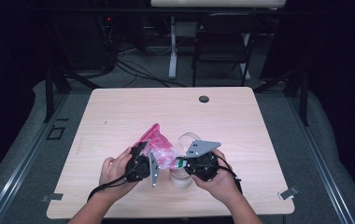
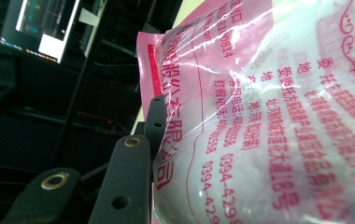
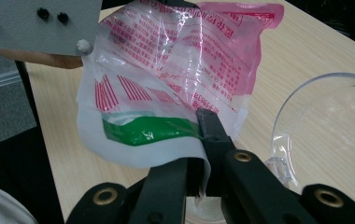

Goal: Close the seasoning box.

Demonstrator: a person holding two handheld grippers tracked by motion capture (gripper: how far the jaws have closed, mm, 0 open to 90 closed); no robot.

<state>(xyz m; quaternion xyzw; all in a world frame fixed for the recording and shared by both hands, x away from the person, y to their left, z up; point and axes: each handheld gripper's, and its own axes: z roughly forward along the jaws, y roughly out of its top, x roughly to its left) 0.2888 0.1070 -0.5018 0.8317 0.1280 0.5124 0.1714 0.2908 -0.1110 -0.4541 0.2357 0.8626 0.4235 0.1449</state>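
A pink and clear printed plastic bag (image 1: 159,145) is held up over the wooden table (image 1: 119,112) between both grippers. My left gripper (image 1: 143,151) grips it from the left; in the left gripper view one of its fingers (image 2: 156,121) presses on the bag (image 2: 269,116), and the other is hidden behind it. My right gripper (image 1: 179,163) is shut on the bag's white and green bottom edge (image 3: 157,130), pinched between the jaws of the right gripper (image 3: 200,140). A clear plastic cup (image 1: 188,138) (image 3: 325,126) stands just beside and below the bag.
A small black round cap (image 1: 204,99) sits in the table top near its far edge. A folding chair (image 1: 222,42) and a white desk leg (image 1: 172,46) stand beyond the table. The person's hands are near the front edge.
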